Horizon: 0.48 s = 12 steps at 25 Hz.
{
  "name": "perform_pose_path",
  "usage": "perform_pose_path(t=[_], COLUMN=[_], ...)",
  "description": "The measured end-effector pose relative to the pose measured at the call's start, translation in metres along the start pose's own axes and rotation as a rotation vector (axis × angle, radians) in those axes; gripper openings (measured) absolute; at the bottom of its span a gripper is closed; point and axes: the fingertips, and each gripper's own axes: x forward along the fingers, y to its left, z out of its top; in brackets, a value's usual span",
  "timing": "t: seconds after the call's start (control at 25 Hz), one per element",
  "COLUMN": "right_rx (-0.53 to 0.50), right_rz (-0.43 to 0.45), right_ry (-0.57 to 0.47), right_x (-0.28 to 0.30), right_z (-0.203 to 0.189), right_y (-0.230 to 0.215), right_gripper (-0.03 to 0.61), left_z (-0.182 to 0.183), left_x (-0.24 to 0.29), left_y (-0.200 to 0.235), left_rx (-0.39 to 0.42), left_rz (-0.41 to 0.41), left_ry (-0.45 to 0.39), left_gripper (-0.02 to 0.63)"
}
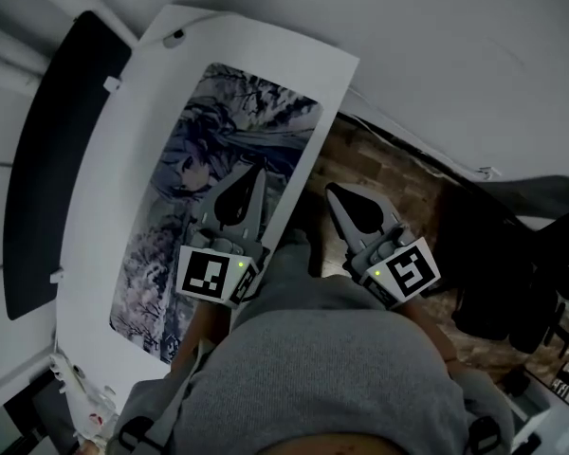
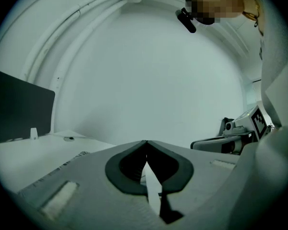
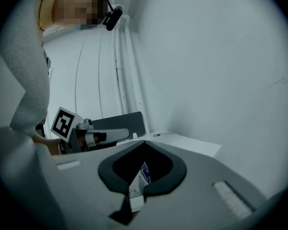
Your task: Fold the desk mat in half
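The desk mat [image 1: 229,140], printed with a blue-grey anime figure, lies flat on the white desk [image 1: 123,150]. My left gripper [image 1: 250,174] hovers over the mat's right part near the desk's edge, jaws shut with nothing in them. My right gripper [image 1: 333,193] is beside the desk, over the brick-patterned floor, also shut and empty. In the left gripper view the shut jaws [image 2: 146,143] point at a white wall, with the right gripper [image 2: 230,137] off to the side. In the right gripper view the shut jaws [image 3: 144,143] face the desk [image 3: 192,145] and the left gripper [image 3: 89,135].
A dark flat panel [image 1: 57,159] stands along the desk's far side. The brick-patterned floor [image 1: 379,173] lies right of the desk, with dark gear [image 1: 512,282] on it. My grey sleeves [image 1: 332,368] fill the bottom of the head view.
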Motion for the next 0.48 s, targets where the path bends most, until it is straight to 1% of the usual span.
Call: perform_pose_path(t=[0.16,0.24,0.32,0.48], right_rx=[-0.040,-0.040,-0.029,-0.018], right_rz=[0.015,0.027,0.038,0.044], right_ry=[0.011,0.018,0.029,0.084], right_x=[0.024,0.030,0.033,0.042], right_z=[-0.004,-0.006,-0.009,-0.024], right_y=[-0.018,-0.024,-0.030,-0.049], right_gripper=[0.002,0.002,0.002,0.002], left_z=[-0.009,-0.015,-0.018,-0.008], left_x=[0.018,0.023,0.027,0.035], left_y=[0.023,0.028,0.031,0.043], left_rx=[-0.049,-0.053,-0.033,0.061], left_rz=[0.016,0.036,0.054,0.079], left_ry=[0.022,0.038,0.053,0.055], left_gripper=[0.003,0.003,0.003,0.003])
